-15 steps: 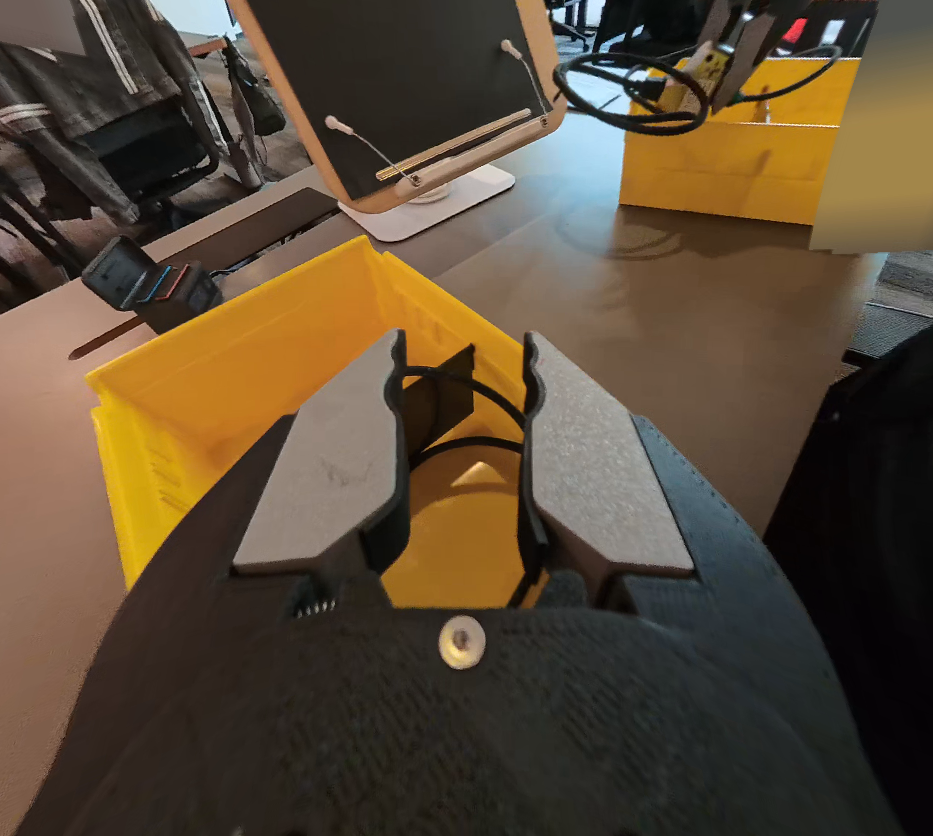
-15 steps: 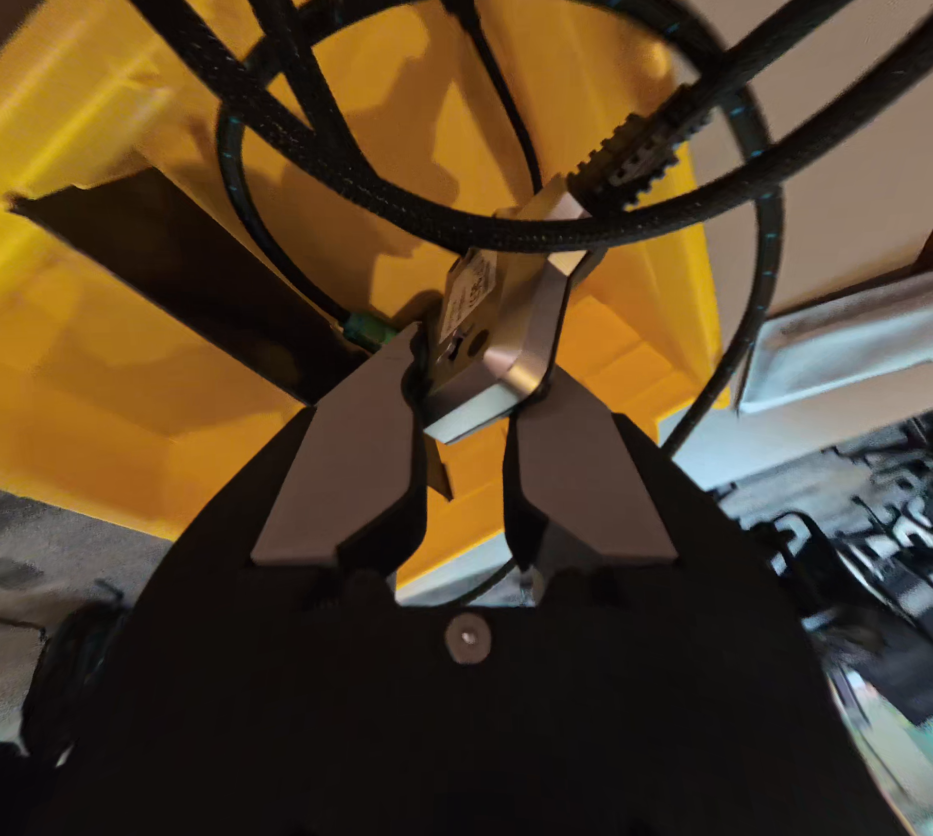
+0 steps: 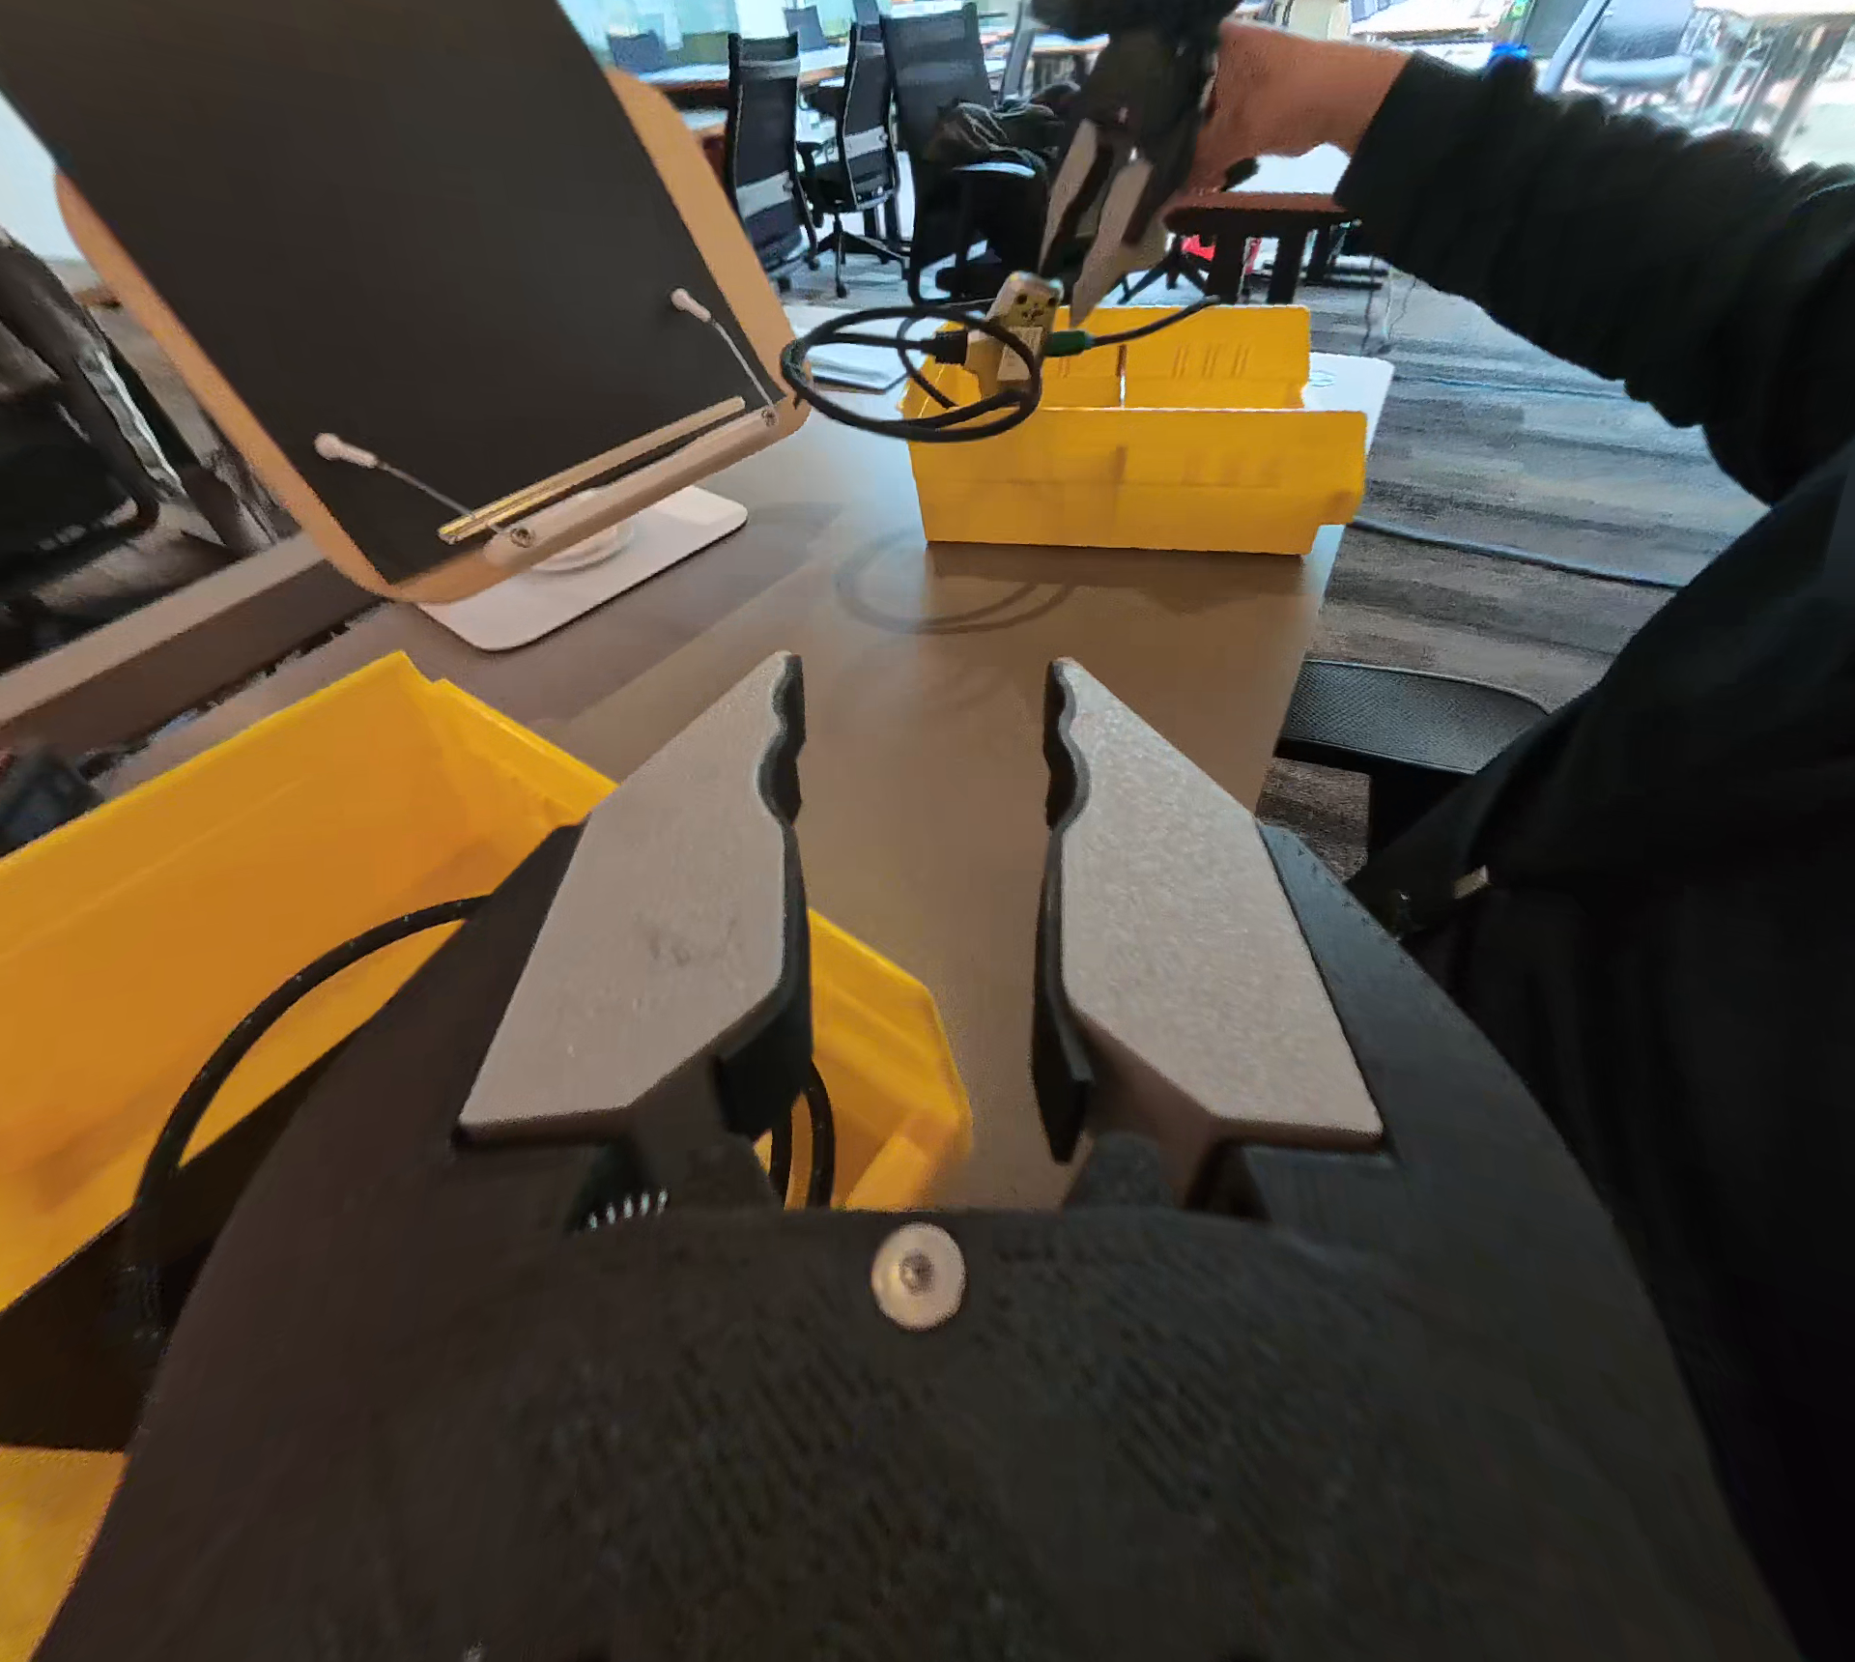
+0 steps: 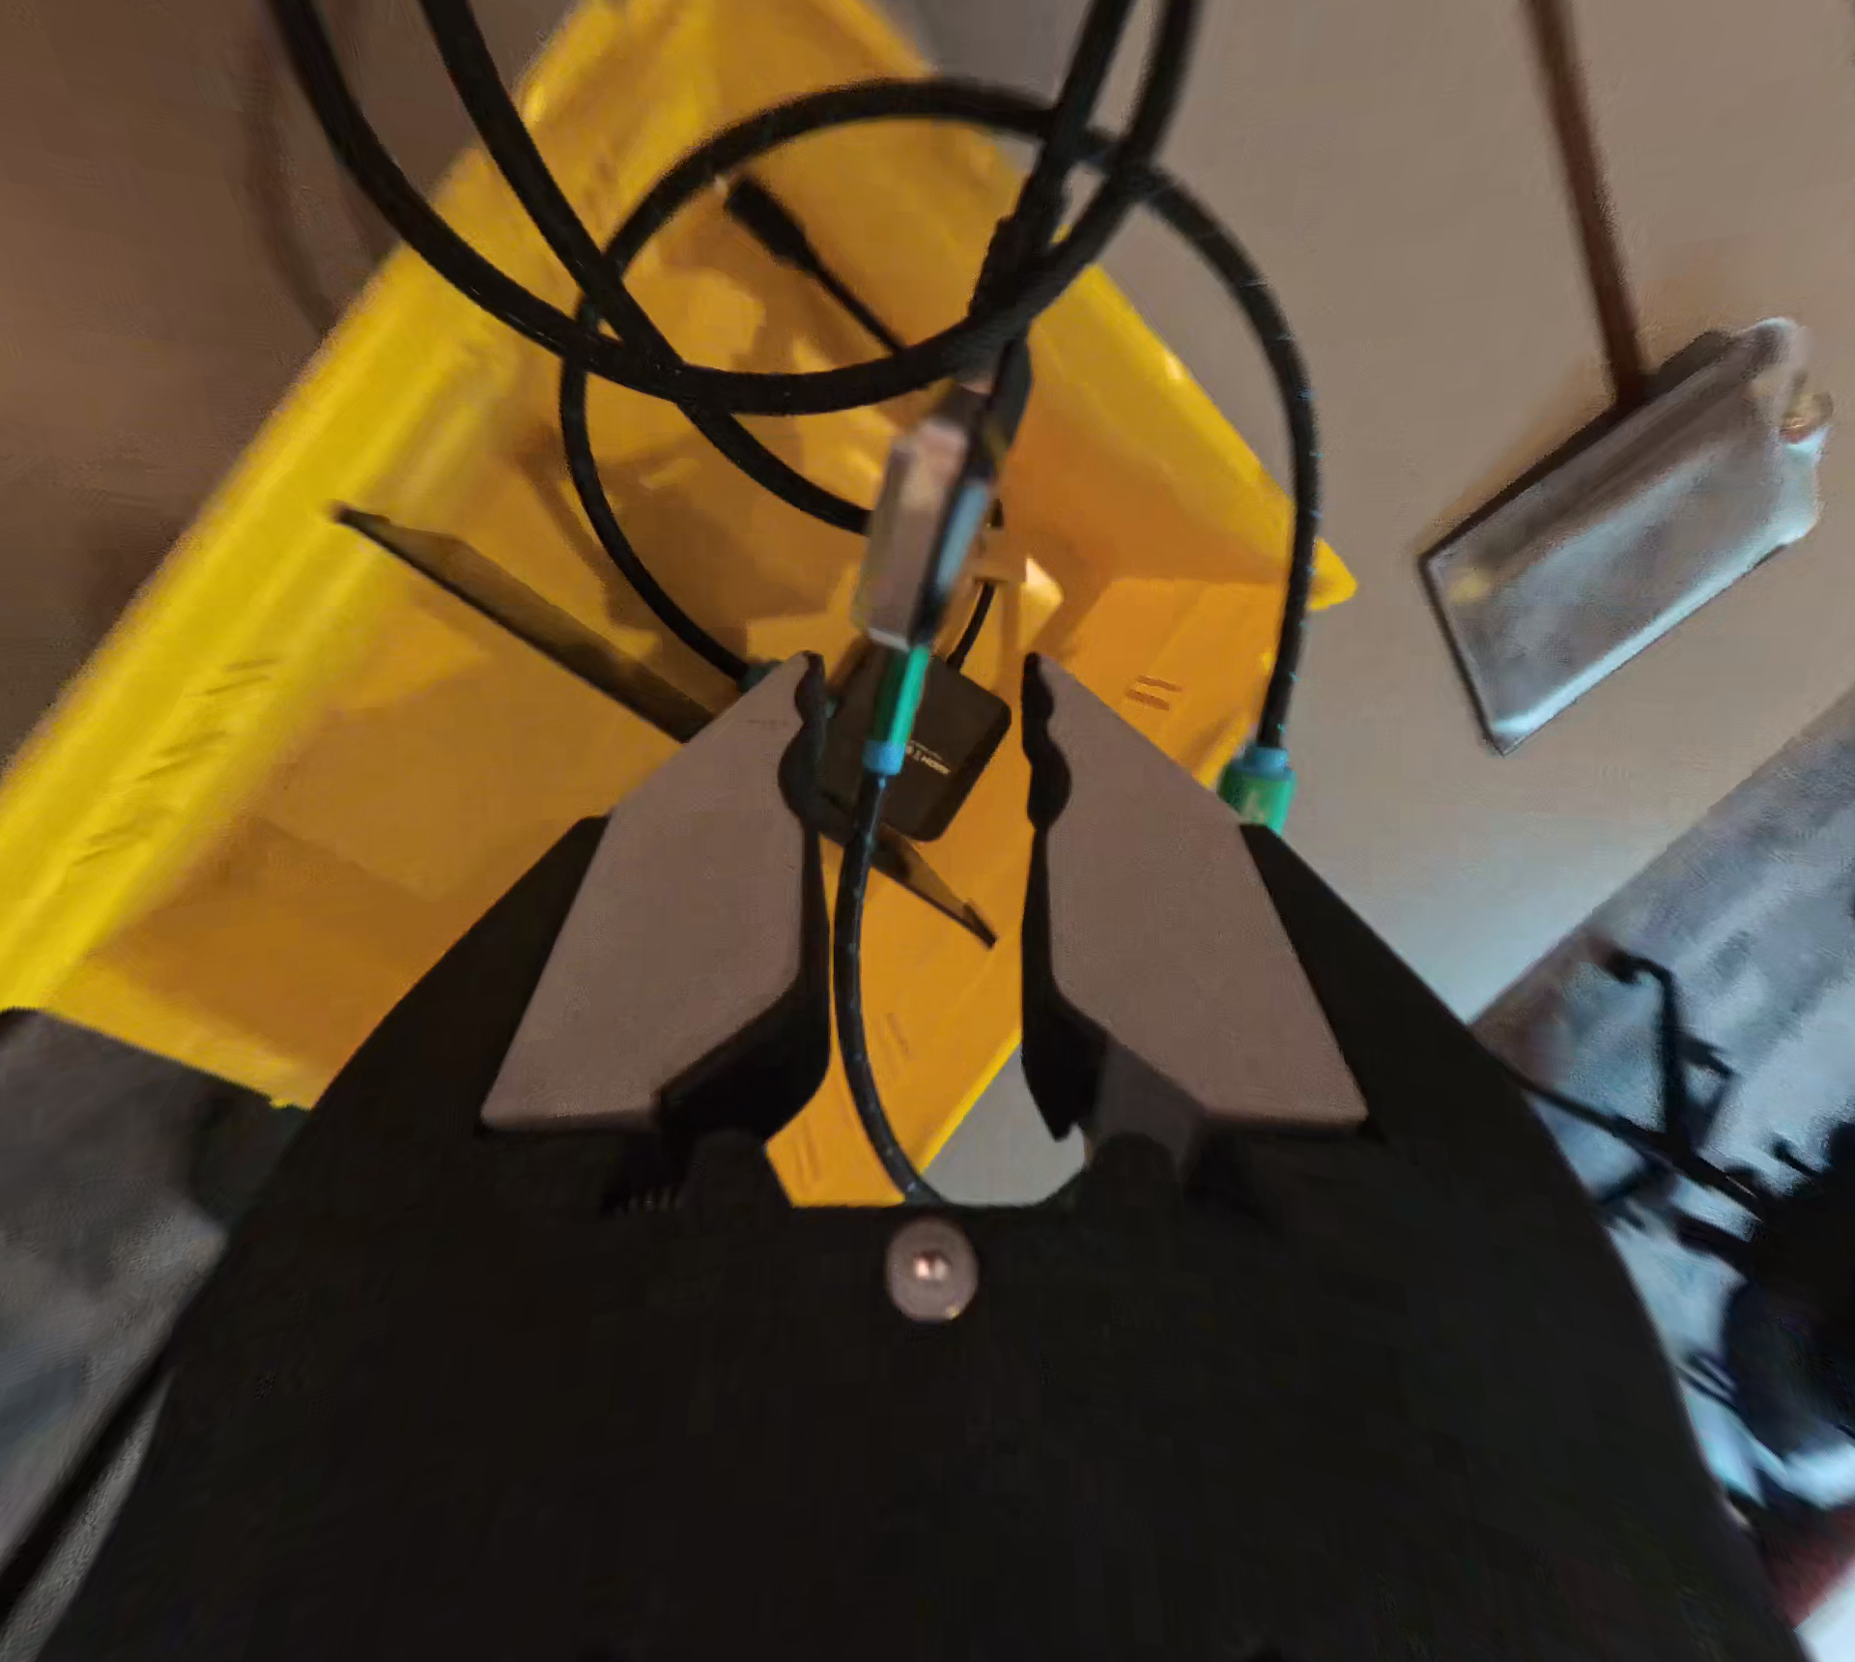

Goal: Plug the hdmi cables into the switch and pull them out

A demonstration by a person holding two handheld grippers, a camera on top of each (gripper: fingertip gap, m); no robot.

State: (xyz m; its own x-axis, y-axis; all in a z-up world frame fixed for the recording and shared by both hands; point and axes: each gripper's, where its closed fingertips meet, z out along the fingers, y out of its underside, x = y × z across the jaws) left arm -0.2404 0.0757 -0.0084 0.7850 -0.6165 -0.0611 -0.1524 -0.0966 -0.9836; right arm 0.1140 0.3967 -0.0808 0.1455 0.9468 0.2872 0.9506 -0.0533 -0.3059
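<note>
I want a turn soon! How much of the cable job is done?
Partly, it seems. A green plug looks seated in the silver switch, which hangs over the far yellow bin. The right gripper and left gripper are both open, holding nothing. A second green plug dangles loose, and a black cable waits in the near bin.

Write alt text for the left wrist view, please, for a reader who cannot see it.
The open left gripper hovers over a brown table, beside a yellow bin holding a black cable. Across the table, a hand holds the right gripper over a second bin, switch and looped cable at its tips.
</note>
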